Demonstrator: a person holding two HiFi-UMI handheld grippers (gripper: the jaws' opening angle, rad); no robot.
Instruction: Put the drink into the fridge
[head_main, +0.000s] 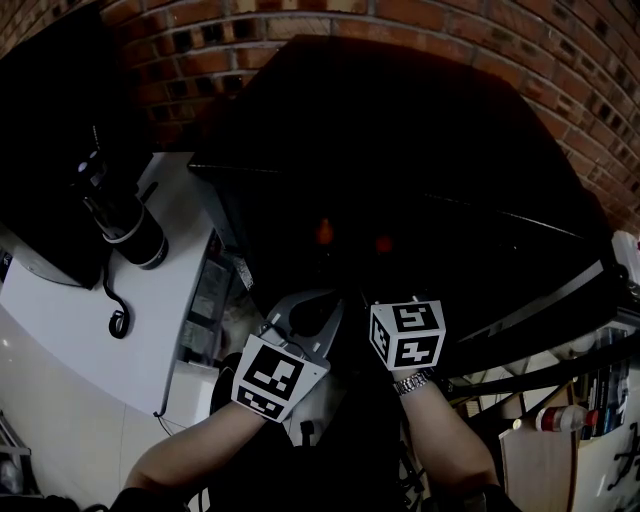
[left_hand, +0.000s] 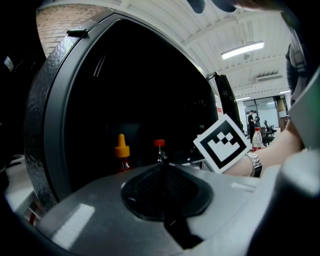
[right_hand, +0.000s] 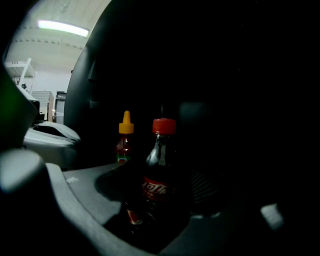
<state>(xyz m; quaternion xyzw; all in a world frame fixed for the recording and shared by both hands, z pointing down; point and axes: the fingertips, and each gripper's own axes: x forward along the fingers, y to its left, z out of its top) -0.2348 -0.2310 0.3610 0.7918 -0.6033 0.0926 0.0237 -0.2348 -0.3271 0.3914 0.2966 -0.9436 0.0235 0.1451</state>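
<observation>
Head view: both arms are pointing into the open black fridge, and the left claw is looking pressed together.

Left gripper view: its jaws are meeting, with nothing between them.

Right gripper view: the right claw is standing spread around the red-capped dark cola plastic bottle. The bottle is standing inside the fridge, beside 1 orange-capped sauce bottle. It is probably full, so heavy and smooth; taking hold at the label is seeming safest.
</observation>
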